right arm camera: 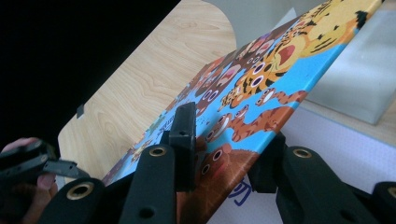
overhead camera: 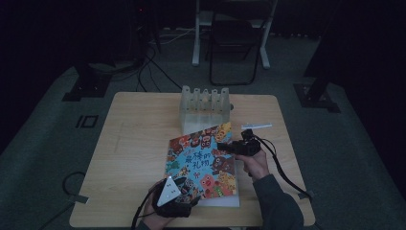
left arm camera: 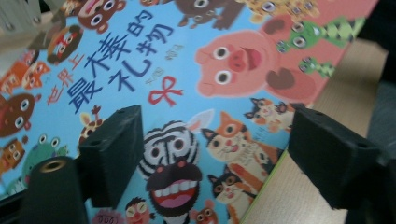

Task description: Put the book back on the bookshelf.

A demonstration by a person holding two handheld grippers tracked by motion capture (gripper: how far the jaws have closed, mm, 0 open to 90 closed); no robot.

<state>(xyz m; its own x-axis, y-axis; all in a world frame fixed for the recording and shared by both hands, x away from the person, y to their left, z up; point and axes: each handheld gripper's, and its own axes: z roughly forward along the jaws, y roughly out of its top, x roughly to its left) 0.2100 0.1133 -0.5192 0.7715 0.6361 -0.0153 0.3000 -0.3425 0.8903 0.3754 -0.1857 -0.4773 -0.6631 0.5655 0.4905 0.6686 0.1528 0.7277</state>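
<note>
— On the wooden surface [overhead camera: 134, 143], what is going on with the picture book [overhead camera: 203, 165]?

— It is lying near the front edge, right of the middle, just in front of the clear plastic rack [overhead camera: 204, 109]. The right tongs [overhead camera: 229, 146] are pinching the right-hand edge of its front cover [right arm camera: 261, 88], pads pressed tight on either side of the board, and the cover is tilting up off the white page [right arm camera: 336, 140] under it.

— So the book is being opened?

— That is how I am reading it. The cover is standing at a slant, not yet swung over, so the opening is only beginning. The high view is dim, so the lift is hardly showing there.

— And the left tongs [overhead camera: 191, 201]?

— They are hovering over the near left corner of the book, spread wide, with the zebra and cat drawings showing between the pads [left arm camera: 114, 154]. Nothing is being gripped there; I cannot tell whether a pad is brushing the cover.

— What is left to do?

— I am judging most of it: the cover is needing to swing fully over to the left and lie flat, and the left tongs are probably waiting to steady the book or receive the cover. A small white strip [overhead camera: 256, 126] is lying beyond the right hand [overhead camera: 253, 163], untouched.
</note>
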